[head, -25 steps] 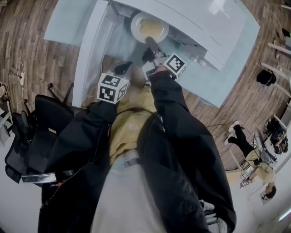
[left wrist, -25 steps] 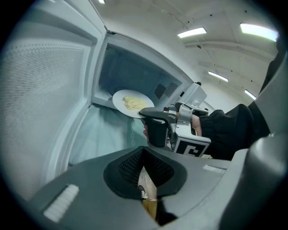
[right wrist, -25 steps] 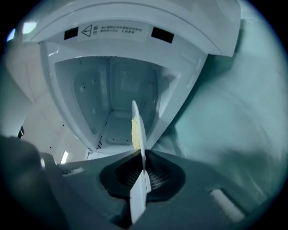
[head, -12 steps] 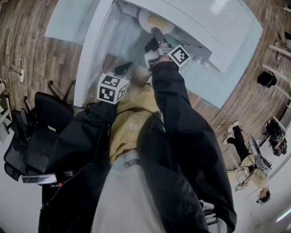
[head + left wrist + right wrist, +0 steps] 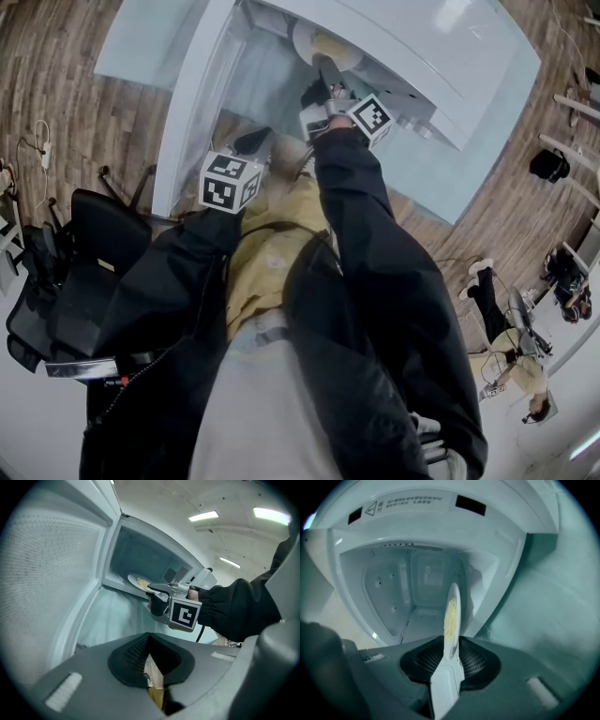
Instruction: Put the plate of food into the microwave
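A white plate of yellow food (image 5: 323,42) sits at the mouth of the open white microwave (image 5: 441,56), partly under its top. My right gripper (image 5: 322,69) reaches into the opening. In the right gripper view the plate (image 5: 451,616) is edge-on in front of the cavity (image 5: 408,588). Its rim lies between the jaws of the right gripper (image 5: 450,657), which are opening. The left gripper view shows the plate (image 5: 139,581) just inside the cavity, past the swung-out door (image 5: 51,583). My left gripper (image 5: 255,139) hangs back near the body, shut and empty.
The microwave door (image 5: 187,103) stands open to the left. The microwave rests on a pale glass table (image 5: 450,169). A black chair (image 5: 84,272) is at the left, on the wooden floor. Another person (image 5: 520,375) is at the far right.
My right arm has pushed the plate deeper into the microwave, so less of it shows from above. The left gripper has stayed where it was.
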Demonstrator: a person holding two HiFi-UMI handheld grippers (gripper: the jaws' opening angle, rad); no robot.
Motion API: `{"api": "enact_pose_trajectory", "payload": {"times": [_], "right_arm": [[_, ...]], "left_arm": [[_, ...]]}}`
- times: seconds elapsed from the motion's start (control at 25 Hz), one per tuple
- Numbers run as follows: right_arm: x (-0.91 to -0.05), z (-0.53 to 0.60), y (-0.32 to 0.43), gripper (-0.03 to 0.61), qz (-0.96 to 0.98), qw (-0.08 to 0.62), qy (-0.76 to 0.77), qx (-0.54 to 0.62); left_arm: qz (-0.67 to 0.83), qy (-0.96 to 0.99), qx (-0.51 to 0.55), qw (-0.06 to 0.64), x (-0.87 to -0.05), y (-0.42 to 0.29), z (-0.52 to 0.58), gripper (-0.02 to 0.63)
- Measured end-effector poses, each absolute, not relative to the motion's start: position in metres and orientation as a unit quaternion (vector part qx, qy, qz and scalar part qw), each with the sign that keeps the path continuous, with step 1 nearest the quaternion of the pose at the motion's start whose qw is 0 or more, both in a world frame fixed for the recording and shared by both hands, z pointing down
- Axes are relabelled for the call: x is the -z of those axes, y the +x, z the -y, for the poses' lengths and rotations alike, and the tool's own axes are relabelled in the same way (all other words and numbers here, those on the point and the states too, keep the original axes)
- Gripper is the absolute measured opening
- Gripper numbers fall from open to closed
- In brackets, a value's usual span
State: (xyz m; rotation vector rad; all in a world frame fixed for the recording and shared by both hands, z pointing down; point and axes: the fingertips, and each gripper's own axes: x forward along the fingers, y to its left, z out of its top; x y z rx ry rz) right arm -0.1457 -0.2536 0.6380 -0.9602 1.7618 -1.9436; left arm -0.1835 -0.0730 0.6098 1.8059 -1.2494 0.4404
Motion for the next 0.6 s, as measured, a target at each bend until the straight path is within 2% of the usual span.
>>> {"api": "enact_pose_trajectory", "payload": {"times": [0.16,0.32,0.48,0.6], "right_arm": [[-0.626,0.240,-0.148,0.106,-0.646,0.148,-0.321,0.677],[-0.620,0.212,-0.139,0.102,-0.673,0.106,-0.310,0.664],[-0.598,0.180,-0.123,-0.005,-0.713,0.060,-0.304,0.629],[-0.569,0.166,-0.117,-0.005,-0.760,0.021,-0.293,0.579]], "left_arm": [[0.507,0.729,-0.171,0.427,-0.601,-0.181,0.078,-0.003],[0.508,0.738,-0.167,0.412,-0.590,-0.172,0.091,-0.003],[0.511,0.744,-0.161,0.399,-0.572,-0.162,0.100,-0.003],[0.518,0.751,-0.151,0.380,-0.550,-0.161,0.110,-0.003]]}}
